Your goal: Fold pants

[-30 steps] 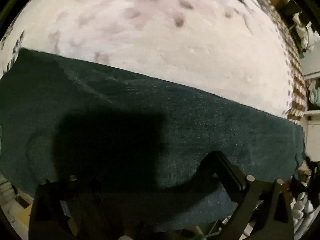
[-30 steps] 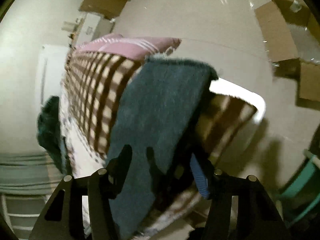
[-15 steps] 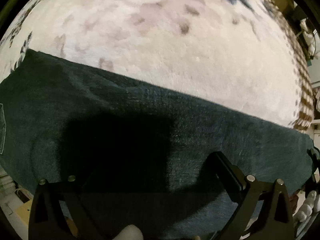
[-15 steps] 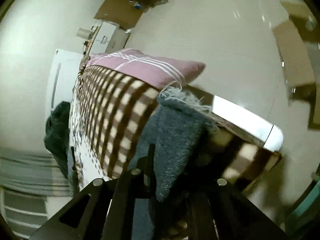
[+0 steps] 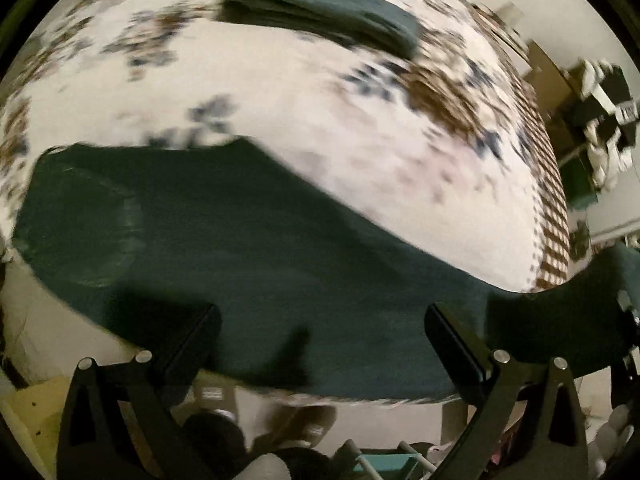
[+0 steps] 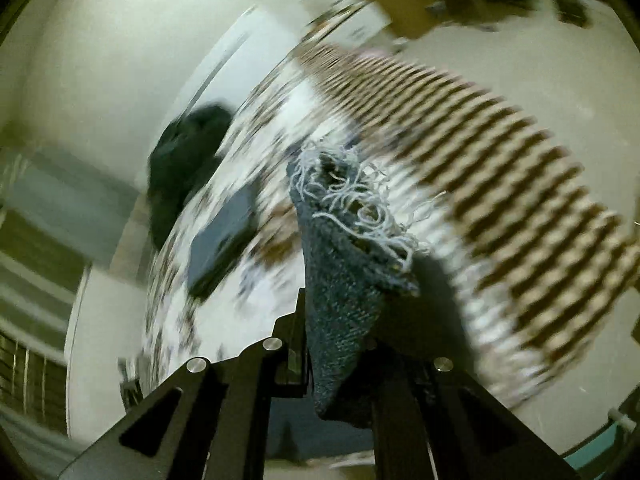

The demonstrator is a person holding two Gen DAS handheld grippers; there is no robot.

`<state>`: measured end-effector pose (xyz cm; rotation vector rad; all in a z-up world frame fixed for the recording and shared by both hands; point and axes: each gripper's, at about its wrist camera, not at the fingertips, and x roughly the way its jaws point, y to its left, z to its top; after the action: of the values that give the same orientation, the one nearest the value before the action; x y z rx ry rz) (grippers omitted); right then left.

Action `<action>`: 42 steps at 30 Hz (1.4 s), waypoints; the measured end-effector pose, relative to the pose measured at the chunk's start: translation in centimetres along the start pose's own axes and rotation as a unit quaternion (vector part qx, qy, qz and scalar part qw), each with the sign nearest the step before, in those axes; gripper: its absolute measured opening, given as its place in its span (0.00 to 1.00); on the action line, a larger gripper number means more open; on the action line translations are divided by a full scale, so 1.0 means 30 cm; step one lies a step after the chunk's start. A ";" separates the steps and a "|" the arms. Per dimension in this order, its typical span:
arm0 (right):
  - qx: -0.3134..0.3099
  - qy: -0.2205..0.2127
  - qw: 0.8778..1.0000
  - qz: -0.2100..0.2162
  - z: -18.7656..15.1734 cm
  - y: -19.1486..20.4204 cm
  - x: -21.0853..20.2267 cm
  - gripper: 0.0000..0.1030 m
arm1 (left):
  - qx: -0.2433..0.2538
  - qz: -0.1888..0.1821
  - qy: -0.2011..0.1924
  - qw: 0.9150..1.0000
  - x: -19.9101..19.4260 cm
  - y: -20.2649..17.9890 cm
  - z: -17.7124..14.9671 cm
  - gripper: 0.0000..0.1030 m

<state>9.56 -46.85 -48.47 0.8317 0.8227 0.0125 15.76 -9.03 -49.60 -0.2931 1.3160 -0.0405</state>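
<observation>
Dark denim pants (image 5: 248,248) lie across the near edge of a bed with a flower-patterned cover (image 5: 280,92). My left gripper (image 5: 320,332) is open above the pants' near edge, its jaws wide apart and empty. My right gripper (image 6: 340,344) is shut on the frayed hem of a pant leg (image 6: 344,248) and holds it up over the bed. That raised leg end also shows at the right edge of the left wrist view (image 5: 592,300).
A folded dark garment (image 5: 320,4) lies at the far side of the bed, also in the right wrist view (image 6: 220,240). A dark heap (image 6: 184,160) sits at the bed's far corner. A brown checked blanket (image 6: 500,184) covers one end. Clutter lies on the floor (image 5: 300,432) below.
My left gripper has pulled back from the pants and its jaws now show open. My right gripper has closed on the frayed hem and swung it up over the bed.
</observation>
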 end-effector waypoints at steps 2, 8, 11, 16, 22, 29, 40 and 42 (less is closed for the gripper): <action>-0.032 0.032 0.999 0.005 -0.095 0.125 0.118 0.08 | -0.014 0.010 -0.005 1.000 -0.027 0.088 -0.004 1.00; -0.108 0.136 0.985 -0.012 -0.453 0.341 0.511 0.08 | -0.056 0.037 -0.004 0.998 -0.079 0.394 -0.022 1.00; -0.149 0.198 0.967 -0.058 -0.636 0.391 0.701 0.15 | -0.072 0.054 -0.008 0.996 -0.074 0.498 -0.034 1.00; -0.157 0.268 0.950 -0.027 -0.776 0.510 0.795 0.47 | -0.120 0.073 -0.009 0.990 -0.079 0.654 -0.054 1.00; -0.106 0.245 0.963 -0.040 -0.689 0.481 0.706 0.50 | -0.184 0.079 -0.024 0.979 -0.070 0.805 -0.056 1.00; -0.140 0.314 0.931 -0.124 -0.746 0.424 0.857 0.50 | -0.347 0.034 -0.047 0.936 0.029 1.026 -0.083 1.00; -0.125 0.313 0.933 -0.127 -0.718 0.442 0.846 0.50 | -0.419 -0.066 -0.155 0.892 0.094 1.157 -0.038 0.63; -0.129 0.313 0.932 -0.128 -0.718 0.443 0.843 0.50 | -0.406 -0.088 -0.175 0.893 0.101 1.148 -0.030 0.83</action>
<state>17.10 -15.71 -64.37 0.4600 1.4935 0.1586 11.00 23.37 -60.75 -1.0831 0.8811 0.4047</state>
